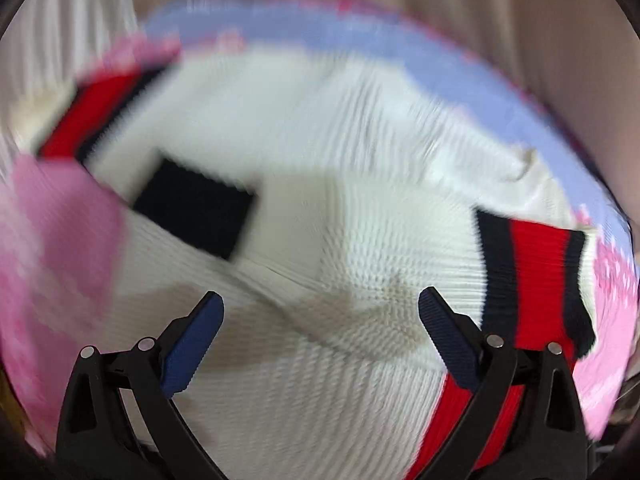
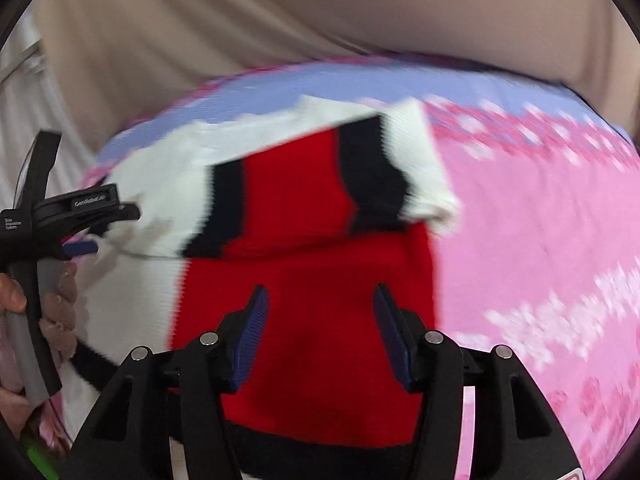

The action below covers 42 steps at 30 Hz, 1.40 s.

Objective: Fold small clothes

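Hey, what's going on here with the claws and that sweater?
A person holding a claw in each hand is folding a small white knit sweater with red and black bands, spread on a pink and lilac blanket. One banded sleeve is already folded across the body. Both the left claw and the right claw hang open above the sweater, gripping nothing.

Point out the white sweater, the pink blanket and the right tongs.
white sweater [image 1: 320, 128]: left wrist view, on its white knit body.
pink blanket [image 2: 540, 240]: right wrist view, on bare pink cloth beside the sweater.
right tongs [image 2: 318, 336]: right wrist view, midway between the open tips.
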Each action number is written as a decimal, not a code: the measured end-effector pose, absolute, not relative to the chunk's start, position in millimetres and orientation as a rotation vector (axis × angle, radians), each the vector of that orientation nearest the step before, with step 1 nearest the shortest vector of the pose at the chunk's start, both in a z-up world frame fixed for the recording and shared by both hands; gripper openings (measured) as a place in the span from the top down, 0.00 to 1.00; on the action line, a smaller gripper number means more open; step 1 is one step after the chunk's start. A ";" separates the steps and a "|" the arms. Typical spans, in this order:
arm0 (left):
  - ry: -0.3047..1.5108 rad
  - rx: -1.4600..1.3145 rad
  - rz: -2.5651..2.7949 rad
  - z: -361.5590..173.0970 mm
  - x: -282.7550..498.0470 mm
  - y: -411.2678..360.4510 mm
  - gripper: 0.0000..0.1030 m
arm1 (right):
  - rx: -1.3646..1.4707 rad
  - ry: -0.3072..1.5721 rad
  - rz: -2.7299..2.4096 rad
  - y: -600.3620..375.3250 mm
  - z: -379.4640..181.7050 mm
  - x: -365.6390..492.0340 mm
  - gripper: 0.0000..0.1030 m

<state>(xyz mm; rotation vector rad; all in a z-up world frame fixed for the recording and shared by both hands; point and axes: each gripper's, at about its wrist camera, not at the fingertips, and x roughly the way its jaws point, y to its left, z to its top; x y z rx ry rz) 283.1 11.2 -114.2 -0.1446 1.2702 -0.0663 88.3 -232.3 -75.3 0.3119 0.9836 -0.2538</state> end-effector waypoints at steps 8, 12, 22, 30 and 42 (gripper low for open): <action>1.158 -0.161 -0.156 -92.1 310.1 1.3 0.90 | 0.416 0.953 -0.370 -289.5 -112.9 113.8 0.45; 1.082 -0.115 -0.137 -55.6 337.6 14.7 0.90 | 0.456 0.923 -0.370 -297.7 -117.3 126.8 0.57; 1.159 -0.029 -0.122 -111.6 346.1 42.0 0.88 | 0.532 0.894 -0.423 -313.2 -127.8 124.4 0.88; 1.149 -0.233 -0.104 -95.6 320.8 83.2 0.70 | 0.444 0.924 -0.499 -304.9 -112.4 121.5 0.84; 1.039 -0.615 0.481 -105.0 338.2 344.1 0.42 | 0.223 1.005 -0.146 -140.2 -75.0 70.4 0.61</action>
